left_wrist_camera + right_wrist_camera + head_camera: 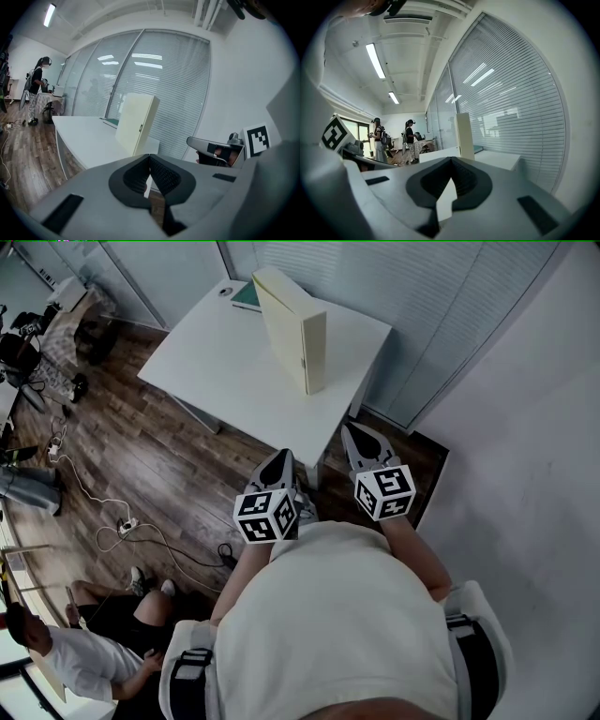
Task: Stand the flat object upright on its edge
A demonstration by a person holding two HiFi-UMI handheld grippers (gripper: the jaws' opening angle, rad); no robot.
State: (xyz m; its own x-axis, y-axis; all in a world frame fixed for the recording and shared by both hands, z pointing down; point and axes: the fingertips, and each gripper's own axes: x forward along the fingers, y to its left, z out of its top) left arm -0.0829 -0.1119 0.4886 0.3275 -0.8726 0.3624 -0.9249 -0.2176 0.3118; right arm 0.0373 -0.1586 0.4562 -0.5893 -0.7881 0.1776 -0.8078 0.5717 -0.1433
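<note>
The flat cream box (292, 326) stands upright on its long edge near the middle of the white table (216, 362), with nothing touching it. My left gripper (280, 459) and right gripper (353, 432) hang side by side off the table's near corner, close to my body, both shut and empty. The left gripper view has the box (136, 123) ahead beyond the closed jaws, with the right gripper (216, 151) beside it. From the right gripper view the box (465, 130) shows edge-on above the table (499, 160).
A teal mat (247, 296) and a small round item (226, 291) lie at the table's far corner. Glass walls with blinds run behind the table; a white wall stands on the right. Cables and a power strip (127, 523) lie on the wood floor. A person (84, 657) sits lower left.
</note>
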